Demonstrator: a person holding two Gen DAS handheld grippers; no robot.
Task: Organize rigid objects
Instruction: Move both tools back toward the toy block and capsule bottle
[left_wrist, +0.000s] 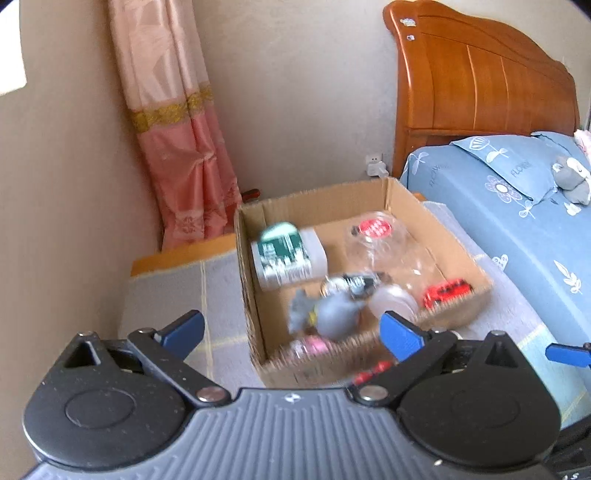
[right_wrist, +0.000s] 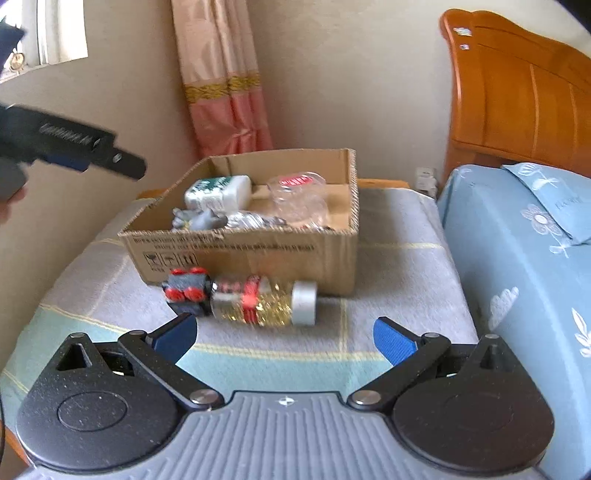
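A cardboard box (right_wrist: 236, 254) stands on a blanket-covered table; it also shows in the left wrist view (left_wrist: 251, 295). Inside lie a white bottle with a green label (left_wrist: 288, 258), a clear jar with a red lid (left_wrist: 380, 236), a grey toy (left_wrist: 328, 310) and a red toy car (left_wrist: 447, 291). In front of the box lie a red and black toy train (right_wrist: 186, 290) and a glass jar with gold filling and a silver lid (right_wrist: 266, 301). My left gripper (left_wrist: 293, 332) is open and empty, above the box's near edge. My right gripper (right_wrist: 284, 338) is open and empty, just short of the jar.
The blue bed (right_wrist: 524, 258) with a wooden headboard (right_wrist: 517, 99) lies to the right. A pink curtain (right_wrist: 225, 81) hangs in the corner behind the box. A wall socket (left_wrist: 375, 164) is on the back wall. The left gripper's body (right_wrist: 70, 147) shows at the upper left of the right wrist view.
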